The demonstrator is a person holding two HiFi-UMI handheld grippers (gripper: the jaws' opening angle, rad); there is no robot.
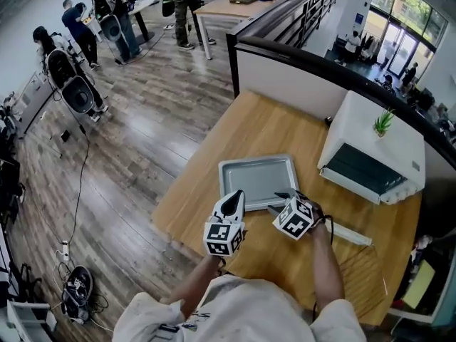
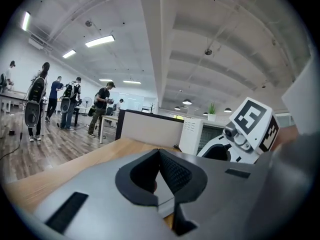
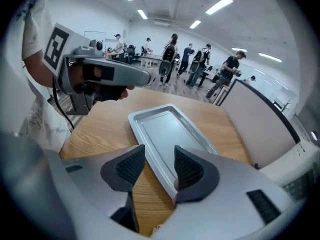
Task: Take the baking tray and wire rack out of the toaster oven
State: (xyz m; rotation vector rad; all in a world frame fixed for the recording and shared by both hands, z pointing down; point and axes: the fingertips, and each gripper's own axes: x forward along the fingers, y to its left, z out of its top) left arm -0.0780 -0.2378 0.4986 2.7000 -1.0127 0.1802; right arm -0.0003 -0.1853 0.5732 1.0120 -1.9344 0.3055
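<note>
1. We see the baking tray (image 1: 258, 180) out of the toaster oven (image 1: 374, 148). It lies flat and empty mid-table, well apart from the oven front.
2. We read the thin wires right of the person's right arm as the wire rack (image 1: 365, 273), lying flat on the table, but they are too faint to confirm. If that is right, we judge both items out and the task about done.
3. The oven front shows dark. We can't tell whether the door is open or shut, or what is inside.
4. Right gripper (image 3: 159, 164): fingers released and spread, nothing between them. It hovers over the tray's near rim.
5. Left gripper (image 2: 159, 154): fingers clenched on nothing, tips meeting, above the tray's near-left corner.
6. Edges: the table (image 1: 192, 205) has its left edge near the tray's left side. A partition (image 1: 285, 77) bounds the far side, and the oven fills the far-right corner.
7. Room: we have bare wood between tray and partition and between tray and oven. People stand well away across the floor.
</note>
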